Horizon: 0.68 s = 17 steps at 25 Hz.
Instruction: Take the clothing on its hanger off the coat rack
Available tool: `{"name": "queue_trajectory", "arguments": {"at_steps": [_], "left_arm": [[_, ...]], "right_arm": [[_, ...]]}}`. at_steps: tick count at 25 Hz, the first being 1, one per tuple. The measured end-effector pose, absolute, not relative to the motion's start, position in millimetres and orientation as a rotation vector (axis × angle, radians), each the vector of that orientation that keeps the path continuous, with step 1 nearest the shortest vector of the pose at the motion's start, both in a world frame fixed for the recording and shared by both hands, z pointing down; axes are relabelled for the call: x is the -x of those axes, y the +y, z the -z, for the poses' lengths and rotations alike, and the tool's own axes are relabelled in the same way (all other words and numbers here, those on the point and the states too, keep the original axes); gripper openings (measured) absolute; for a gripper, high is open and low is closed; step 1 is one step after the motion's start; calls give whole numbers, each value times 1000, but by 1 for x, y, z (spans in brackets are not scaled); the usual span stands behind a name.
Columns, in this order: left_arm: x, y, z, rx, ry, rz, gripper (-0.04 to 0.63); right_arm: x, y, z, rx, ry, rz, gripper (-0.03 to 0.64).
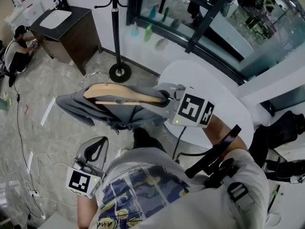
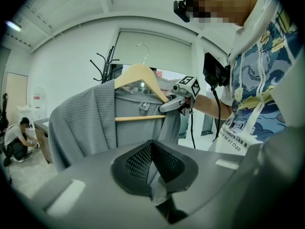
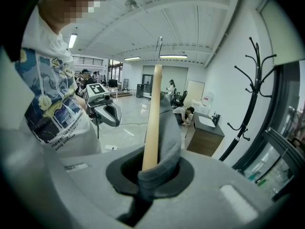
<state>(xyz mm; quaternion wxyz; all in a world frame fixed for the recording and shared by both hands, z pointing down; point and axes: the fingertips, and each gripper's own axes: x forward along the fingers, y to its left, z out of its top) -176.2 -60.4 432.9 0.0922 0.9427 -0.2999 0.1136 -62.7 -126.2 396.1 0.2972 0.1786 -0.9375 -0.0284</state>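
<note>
A grey garment [image 1: 78, 106] hangs on a wooden hanger [image 1: 119, 93], held in the air clear of the black coat rack [image 1: 114, 27]. My right gripper [image 1: 164, 101] is shut on one end of the hanger, with grey cloth pinched along with it. In the right gripper view the hanger arm [image 3: 153, 113] and cloth [image 3: 167, 142] rise straight out of the jaws [image 3: 150, 168]. The left gripper view shows the garment [image 2: 86, 123] draped on the hanger [image 2: 138, 75], whose metal hook is free. My left gripper [image 1: 101, 141] hangs lower left, shut and empty.
The coat rack's round base [image 1: 119, 73] stands on the floor just beyond the garment. A dark cabinet with a white sink [image 1: 66, 30] is at the back left, with a person crouching [image 1: 19, 46] beside it. A round white table [image 1: 219, 94] is to the right. Cables [image 1: 28, 166] trail over the floor.
</note>
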Motion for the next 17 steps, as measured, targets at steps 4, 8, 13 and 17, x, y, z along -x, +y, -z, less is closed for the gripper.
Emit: {"name": "queue_trajectory", "arguments": {"at_steps": [4, 8, 13, 17], "left_arm": [[174, -65, -435, -2798, -881, -338, 3], [174, -73, -438, -2794, -870, -340, 3], [177, -85, -441, -2796, -861, -330, 3], [179, -96, -445, -2797, -856, -325, 3]], "right_arm": [[58, -131, -400, -485, -2485, 66, 6], [57, -139, -401, -493, -2479, 63, 6], [61, -149, -403, -503, -2478, 58, 5], [62, -160, -407, -507, -2474, 55, 6]]}}
